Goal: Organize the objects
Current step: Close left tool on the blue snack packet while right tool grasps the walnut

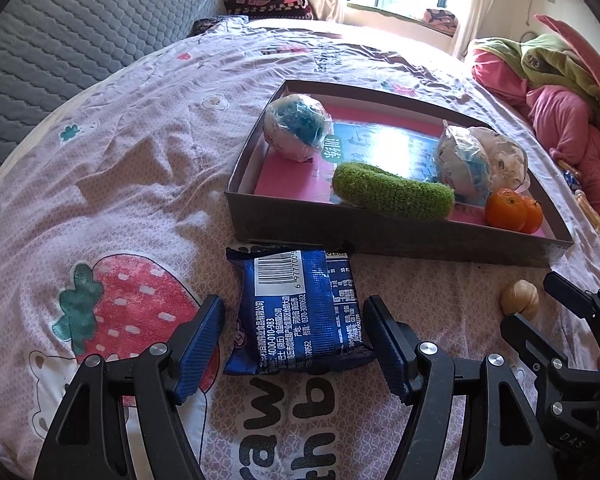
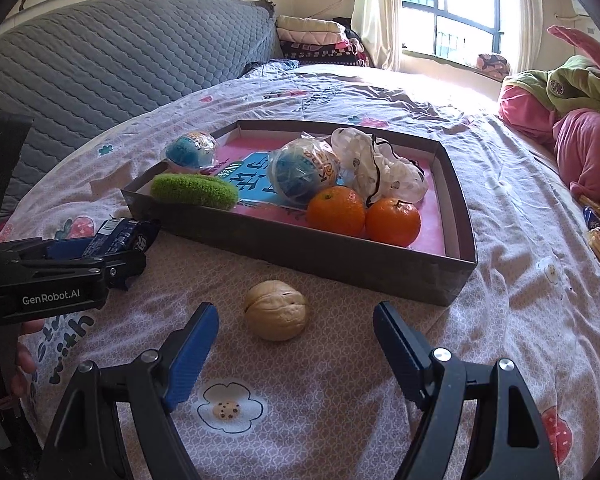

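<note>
A blue snack packet (image 1: 296, 312) lies barcode side up on the pink strawberry-print bedsheet, just in front of a shallow dark box (image 1: 380, 240). My left gripper (image 1: 294, 308) is open and straddles the packet, with a small gap showing at the left pad. A walnut (image 2: 277, 311) rests on the sheet in front of the box (image 2: 300, 252). The open right gripper (image 2: 295, 308) has a fingertip on each side of the walnut without touching it. The box holds two oranges (image 2: 364, 212), a green knitted piece (image 2: 194, 190), two wrapped balls and a white bag.
A grey quilted headboard (image 2: 100, 60) rises at the back left. Pink and green clothes (image 2: 572, 120) are heaped on the right, with small snack packets (image 2: 596, 224) near the bed's right edge. Folded blankets (image 2: 312, 36) and a window lie beyond.
</note>
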Demonstrator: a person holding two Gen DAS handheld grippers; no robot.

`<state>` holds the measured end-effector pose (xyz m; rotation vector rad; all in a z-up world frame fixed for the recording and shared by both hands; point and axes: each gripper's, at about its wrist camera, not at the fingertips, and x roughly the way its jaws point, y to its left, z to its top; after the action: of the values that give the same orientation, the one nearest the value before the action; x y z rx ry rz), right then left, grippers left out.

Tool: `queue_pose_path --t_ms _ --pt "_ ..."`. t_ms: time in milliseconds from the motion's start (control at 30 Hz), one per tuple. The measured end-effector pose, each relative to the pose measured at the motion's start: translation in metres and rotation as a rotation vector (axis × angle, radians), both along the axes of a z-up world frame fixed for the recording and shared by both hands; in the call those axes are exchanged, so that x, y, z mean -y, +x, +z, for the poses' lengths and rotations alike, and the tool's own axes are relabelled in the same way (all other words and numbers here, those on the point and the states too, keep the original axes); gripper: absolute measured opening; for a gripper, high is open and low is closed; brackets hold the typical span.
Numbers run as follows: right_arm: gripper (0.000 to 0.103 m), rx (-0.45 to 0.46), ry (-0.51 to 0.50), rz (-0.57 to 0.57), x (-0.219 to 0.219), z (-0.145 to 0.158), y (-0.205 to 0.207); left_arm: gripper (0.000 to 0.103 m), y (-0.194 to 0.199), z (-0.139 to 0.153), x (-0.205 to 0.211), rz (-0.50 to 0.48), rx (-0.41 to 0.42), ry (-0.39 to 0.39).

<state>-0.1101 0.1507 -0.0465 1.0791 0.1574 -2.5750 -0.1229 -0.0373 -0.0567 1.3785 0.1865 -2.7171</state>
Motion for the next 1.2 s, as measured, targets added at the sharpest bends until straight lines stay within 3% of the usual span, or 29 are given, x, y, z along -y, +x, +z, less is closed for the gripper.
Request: queue_pose_path --t_ms 133,300,400,533,867,1200 --pt "0.076 0.016 -0.009 -0.014 -0.001 -0.003 -0.006 0.073 -0.001 -0.001 0.002 0.001 -0.009 0.02" --pt "0.062 0.025 -0.017 -0.01 -0.002 -0.004 -0.007 0.072 -0.002 -0.001 0.003 0.001 -0.013 0.035" --pt "0.053 0.014 0.007 0.009 0.003 -0.004 -0.005 0.064 -0.002 0.0 0.002 -0.002 -0.017 0.036" --pt "0.034 -0.004 0.032 0.037 0.01 -0.004 -0.001 0.06 0.0 0.001 0.005 0.001 -0.022 0.056" --pt "0.033 -0.046 0.005 0.05 0.007 0.007 0.006 0.054 0.008 0.008 0.003 -0.008 -0.043 0.065" --pt "0.033 -0.123 -0.025 0.048 0.003 0.028 0.011 0.054 0.021 0.04 -0.018 -0.058 -0.121 0.027"
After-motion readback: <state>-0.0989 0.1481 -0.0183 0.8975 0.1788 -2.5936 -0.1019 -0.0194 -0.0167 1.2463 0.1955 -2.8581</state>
